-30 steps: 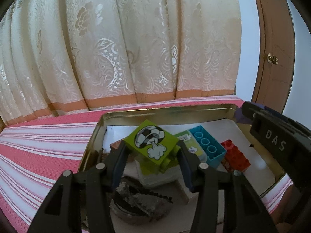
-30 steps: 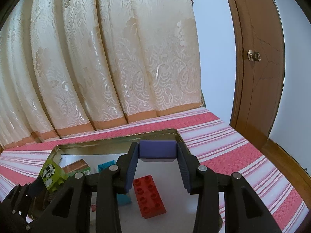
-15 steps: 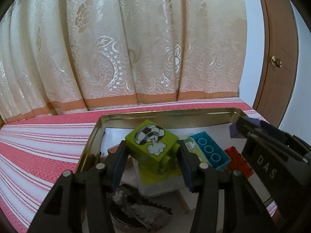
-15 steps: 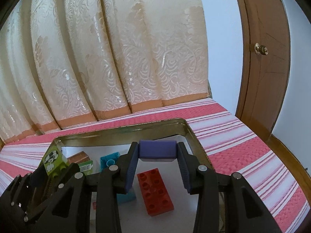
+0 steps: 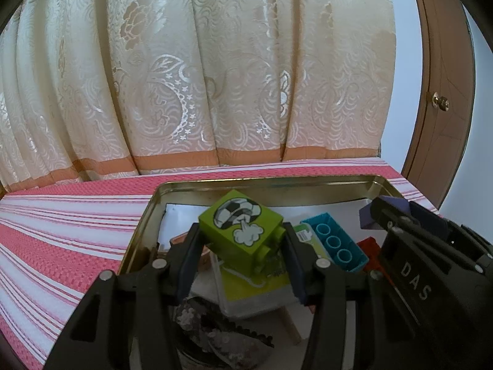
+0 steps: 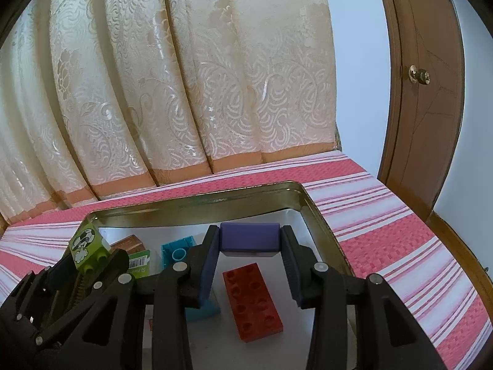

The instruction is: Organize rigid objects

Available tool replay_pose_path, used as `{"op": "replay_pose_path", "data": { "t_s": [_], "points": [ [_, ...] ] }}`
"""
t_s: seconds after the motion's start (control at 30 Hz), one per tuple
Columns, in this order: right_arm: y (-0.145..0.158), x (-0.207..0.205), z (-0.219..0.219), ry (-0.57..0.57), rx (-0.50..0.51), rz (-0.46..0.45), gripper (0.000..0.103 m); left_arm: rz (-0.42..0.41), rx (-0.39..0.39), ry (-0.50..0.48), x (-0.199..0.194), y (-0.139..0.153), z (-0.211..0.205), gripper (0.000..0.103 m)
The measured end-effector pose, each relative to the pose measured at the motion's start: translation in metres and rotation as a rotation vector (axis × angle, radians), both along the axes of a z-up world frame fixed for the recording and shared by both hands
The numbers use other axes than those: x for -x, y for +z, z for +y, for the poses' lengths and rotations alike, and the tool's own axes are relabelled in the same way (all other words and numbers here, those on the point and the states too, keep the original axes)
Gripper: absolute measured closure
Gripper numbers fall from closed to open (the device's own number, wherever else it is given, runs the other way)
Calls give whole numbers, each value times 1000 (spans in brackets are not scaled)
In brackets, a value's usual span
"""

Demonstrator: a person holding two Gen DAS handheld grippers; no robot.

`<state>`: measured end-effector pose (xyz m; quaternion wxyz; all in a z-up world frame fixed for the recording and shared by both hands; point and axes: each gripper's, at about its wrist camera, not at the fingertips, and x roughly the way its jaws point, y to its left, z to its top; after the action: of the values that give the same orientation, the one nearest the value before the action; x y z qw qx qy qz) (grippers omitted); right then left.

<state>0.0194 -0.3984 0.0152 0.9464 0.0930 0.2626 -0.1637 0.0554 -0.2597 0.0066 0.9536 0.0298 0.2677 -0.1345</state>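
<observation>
A green block [image 5: 242,231], printed with a football, is clamped tilted between the fingers of the left gripper [image 5: 242,249] above the left part of a metal tin [image 5: 148,215]. A purple block [image 6: 249,236] is clamped level between the fingers of the right gripper [image 6: 249,246] above the right part of the tin. Below, on the tin's white floor, a red brick [image 6: 252,300] is seen lying flat, with a blue brick [image 5: 334,240] to its left. The tin is set on a red-and-white striped cloth [image 5: 61,231]. At the far side, a cream curtain [image 5: 200,77] is hung, and a wooden door [image 6: 425,92] is seen at far right.
</observation>
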Motion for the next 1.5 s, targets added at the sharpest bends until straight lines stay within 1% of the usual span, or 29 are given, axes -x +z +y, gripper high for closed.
{"op": "replay_pose_path", "data": {
  "t_s": [0.17, 0.23, 0.27, 0.3, 0.33, 0.37, 0.4, 0.47, 0.53, 0.57, 0.67, 0.77, 0.87, 1.1, 1.23, 1.33, 1.5],
  "points": [
    [-2, -1, -2, 9, -31, 4, 60, 3, -1, 2, -1, 2, 0, 52],
    [-3, -1, -4, 12, -54, 4, 60, 0, -6, 19, 0, 2, 2, 46],
    [-3, -1, -5, 8, -65, 3, 58, 1, -8, 27, 0, 2, 2, 28],
    [-2, 1, -7, 8, -83, -7, 43, 6, -3, 14, 0, 2, 3, 0],
    [-1, 3, -9, 8, -101, -25, 33, 12, 4, -6, 2, 2, 2, 1],
    [1, 6, -10, 2, -110, -47, 17, 13, 3, -22, 4, 2, 1, 0],
    [4, 12, -11, -13, -109, -83, 14, 9, -15, -40, 6, 3, -3, 0],
    [11, 21, -10, -34, -85, -142, 14, 2, -72, -60, 10, 3, -11, 0],
    [15, 26, -11, -51, -73, -167, 14, -24, -119, -47, 16, 4, -16, 0],
    [15, 27, -12, -61, -76, -176, 13, -30, -125, -41, 18, 4, -15, 0],
    [14, 26, -19, -74, -110, -169, 13, -15, -105, -43, 21, 6, -7, 0],
    [10, 25, -25, -76, -151, -162, 13, -15, -87, -17, 24, 7, 4, 0],
    [10, 28, -26, -74, -156, -174, 13, -15, -60, 3, 28, 7, 17, 0],
    [13, 50, -14, -97, -95, -237, 13, -56, -14, 47, 39, 8, 47, 0],
    [11, 54, -4, -117, -52, -223, 13, -82, 12, 55, 46, 10, 61, 0],
    [10, 59, 5, -122, -21, -215, 13, -86, 5, 53, 48, 10, 63, 0],
    [13, 75, 25, -127, 56, -237, 13, -113, 5, 57, 55, 12, 69, 0]
  ]
}}
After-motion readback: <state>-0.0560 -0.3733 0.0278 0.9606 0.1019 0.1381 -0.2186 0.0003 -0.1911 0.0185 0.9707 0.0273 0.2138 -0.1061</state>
